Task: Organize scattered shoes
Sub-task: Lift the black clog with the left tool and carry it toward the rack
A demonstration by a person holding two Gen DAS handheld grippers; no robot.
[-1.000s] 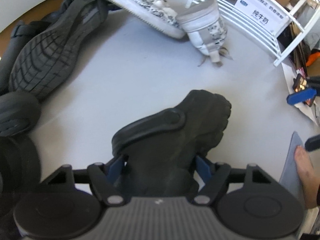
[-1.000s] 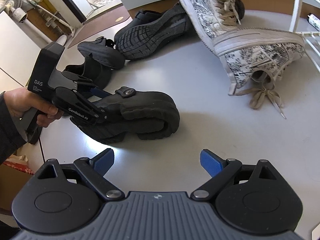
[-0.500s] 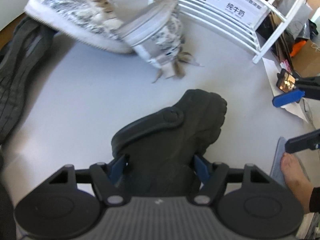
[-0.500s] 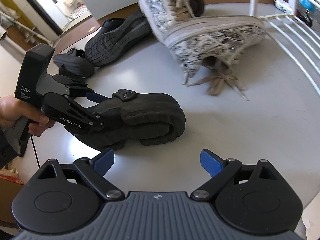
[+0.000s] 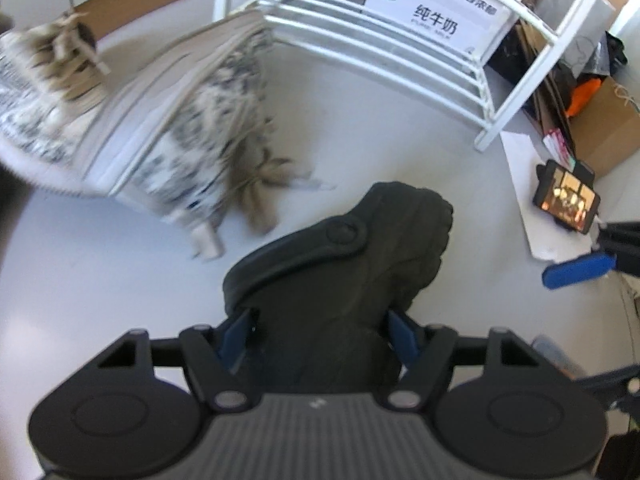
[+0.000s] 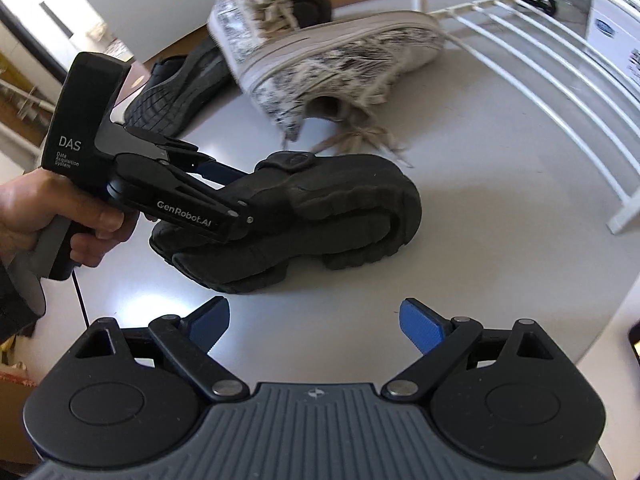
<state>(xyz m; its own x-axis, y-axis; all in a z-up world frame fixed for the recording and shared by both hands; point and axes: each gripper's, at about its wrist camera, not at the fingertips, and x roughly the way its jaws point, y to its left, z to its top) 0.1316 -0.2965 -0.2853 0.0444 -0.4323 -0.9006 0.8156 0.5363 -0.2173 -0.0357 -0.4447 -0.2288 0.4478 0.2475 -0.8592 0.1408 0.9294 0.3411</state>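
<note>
Gripping the black clog (image 6: pixel 304 216), left gripper (image 5: pixel 316 334) jaws; right gripper (image 6: pixel 314 320) jaws spread over bare floor (image 6: pixel 500 184) beside white rack (image 6: pixel 560 92).

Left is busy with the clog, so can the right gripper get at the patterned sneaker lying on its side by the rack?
Probably yes. The right gripper is open and empty, but the held black clog sits between it and the patterned sneaker, so it would have to go around.

"DAS" with "Data Acquisition System" beneath is printed on the body of the left tongs (image 6: pixel 224 200), and "GenRobot.AI" on their arm. "纯牛奶" is read on a white carton (image 5: pixel 436 16) behind the rack.
</note>
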